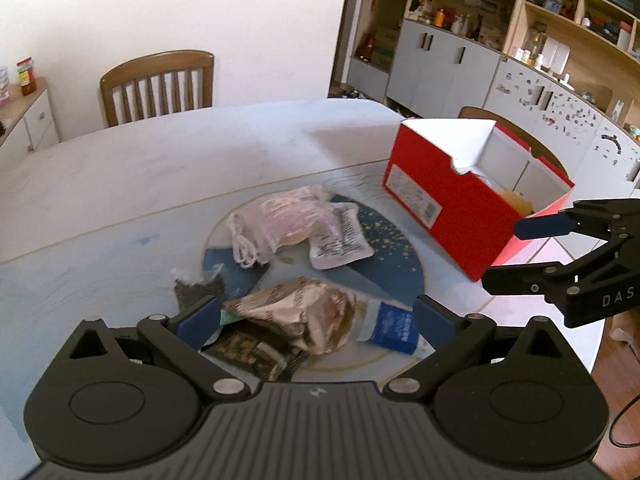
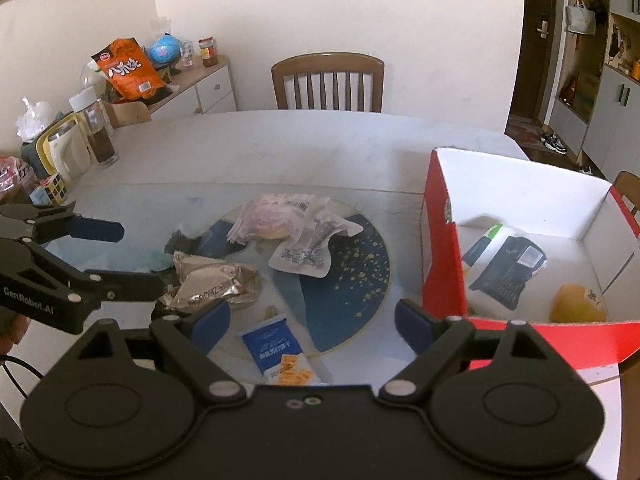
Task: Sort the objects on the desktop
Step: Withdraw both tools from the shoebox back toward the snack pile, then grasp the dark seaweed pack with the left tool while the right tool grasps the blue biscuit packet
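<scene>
Foil packet (image 1: 304, 316) is positioned on the worktop (image 1: 160, 184) directly between the spread, empty left tongs (image 1: 316, 318); right tongs (image 2: 312, 322), likewise released, are held farther away.

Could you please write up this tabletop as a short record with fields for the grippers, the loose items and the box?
left gripper: open, over the crumpled foil packet
right gripper: open, above the blue packet
other loose items: pink mesh bag, white sachet
red box: open-topped, on the right; holds a dark packet and a yellow object
surface: table
</scene>
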Demonstrator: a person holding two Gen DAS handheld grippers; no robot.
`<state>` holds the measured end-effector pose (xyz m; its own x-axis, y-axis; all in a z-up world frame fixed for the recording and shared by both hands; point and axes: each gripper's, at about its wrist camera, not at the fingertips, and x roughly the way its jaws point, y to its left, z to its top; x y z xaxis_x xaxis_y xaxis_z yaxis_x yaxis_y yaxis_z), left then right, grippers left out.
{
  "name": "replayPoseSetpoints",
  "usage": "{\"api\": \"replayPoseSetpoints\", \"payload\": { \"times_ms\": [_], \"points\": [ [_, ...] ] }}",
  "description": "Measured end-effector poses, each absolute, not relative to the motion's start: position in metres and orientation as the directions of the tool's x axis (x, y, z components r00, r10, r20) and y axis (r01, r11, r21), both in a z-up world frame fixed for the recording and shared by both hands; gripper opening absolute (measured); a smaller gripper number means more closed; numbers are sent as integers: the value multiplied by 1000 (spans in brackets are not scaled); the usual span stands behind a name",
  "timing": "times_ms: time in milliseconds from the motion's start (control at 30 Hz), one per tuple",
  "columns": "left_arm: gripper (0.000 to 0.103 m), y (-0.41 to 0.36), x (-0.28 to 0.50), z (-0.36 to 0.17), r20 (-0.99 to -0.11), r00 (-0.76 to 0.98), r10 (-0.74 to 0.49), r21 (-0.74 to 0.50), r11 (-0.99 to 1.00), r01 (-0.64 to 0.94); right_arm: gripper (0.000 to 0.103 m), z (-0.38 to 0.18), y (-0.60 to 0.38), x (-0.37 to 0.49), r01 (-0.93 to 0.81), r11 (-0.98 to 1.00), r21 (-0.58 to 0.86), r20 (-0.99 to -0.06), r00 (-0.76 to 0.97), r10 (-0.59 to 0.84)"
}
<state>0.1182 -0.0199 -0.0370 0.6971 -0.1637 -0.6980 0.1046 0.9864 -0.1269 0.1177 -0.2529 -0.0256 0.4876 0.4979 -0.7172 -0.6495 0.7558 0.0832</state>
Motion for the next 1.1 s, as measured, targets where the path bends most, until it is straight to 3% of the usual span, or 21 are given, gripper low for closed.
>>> {"api": "replayPoseSetpoints", "payload": {
  "times_ms": [533,1100],
  "points": [
    [103,0,115,-87,-760,642,-97,-85,995,49,90,-64,-238,111,-671,739,68,-760,445,474],
    [103,4,133,-119,-754,651,-88,-40,995,88,88,-105,-220,123,-710,703,49,-805,388,448]
  ]
}}
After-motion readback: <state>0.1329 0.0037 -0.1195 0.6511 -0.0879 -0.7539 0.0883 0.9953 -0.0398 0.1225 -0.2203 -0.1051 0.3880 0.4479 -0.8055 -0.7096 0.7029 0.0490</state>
